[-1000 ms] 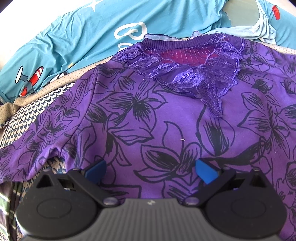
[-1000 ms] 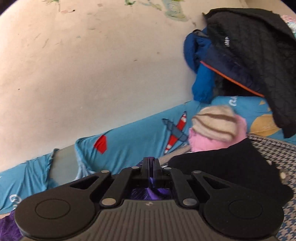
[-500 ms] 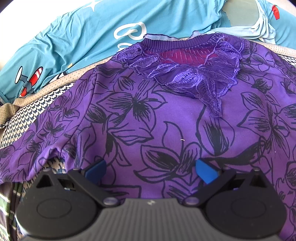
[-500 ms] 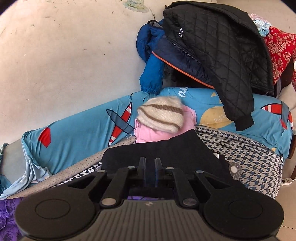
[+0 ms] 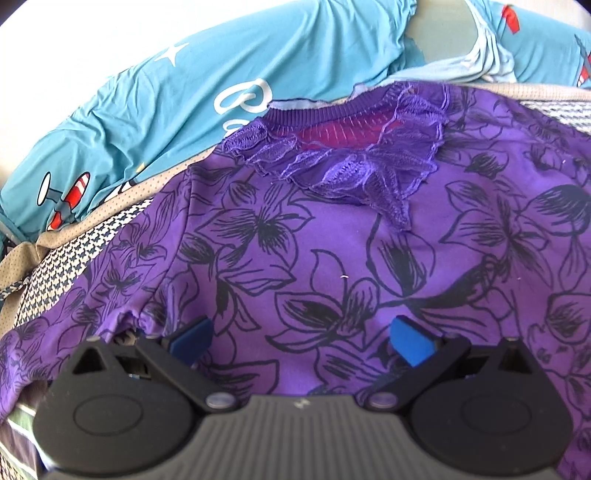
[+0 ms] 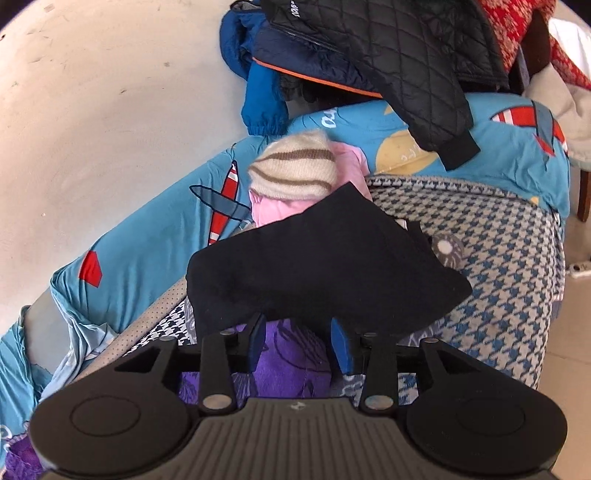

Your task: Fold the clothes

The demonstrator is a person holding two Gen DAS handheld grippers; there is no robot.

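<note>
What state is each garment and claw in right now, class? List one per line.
Purple floral top with lace collar: spread flat, unfolded.
Left claw: open, over the top.
Right claw: opening, purple fabric loose between its fingers.
Black cloth: lying folded.
Black quilted jacket: draped on a heap.

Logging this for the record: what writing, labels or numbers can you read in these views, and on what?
White script on the blue sheet: partly hidden, only "B" clear.
White print on the black quilted jacket: too small, upside down.
Letters on the yellow patch: blurred.
Purple top: none.
</note>
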